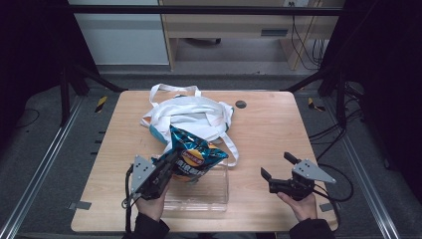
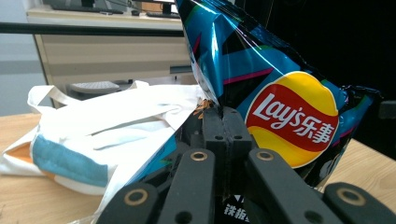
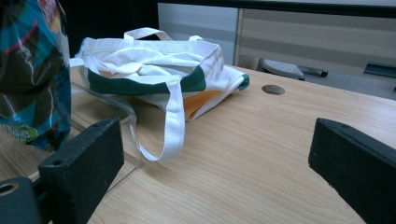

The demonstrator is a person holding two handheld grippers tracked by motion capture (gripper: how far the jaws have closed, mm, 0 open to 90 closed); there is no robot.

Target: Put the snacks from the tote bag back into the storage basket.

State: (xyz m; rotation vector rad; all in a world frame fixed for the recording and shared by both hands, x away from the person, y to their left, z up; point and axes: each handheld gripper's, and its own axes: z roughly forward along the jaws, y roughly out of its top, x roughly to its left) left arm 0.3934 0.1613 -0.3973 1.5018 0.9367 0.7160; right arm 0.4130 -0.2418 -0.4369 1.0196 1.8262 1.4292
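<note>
Crisp bag [image 1: 195, 155]: gripped at its edge by left tongs [image 1: 166, 169], held over clear box [image 1: 219, 191] near the worktop's [image 1: 268, 129] front edge. Right tongs [image 1: 279, 172]: spread, empty, toward front right corner. Tote bag [image 1: 191, 112]: behind, toward far edge.

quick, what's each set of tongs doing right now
Left tongs: closed on the edge of the chip bag.
Right tongs: open, holding nothing, above the table.

Blue Lay's chip bag [image 1: 195, 157] — upright, pinched over clear box [image 1: 209, 191].
</note>
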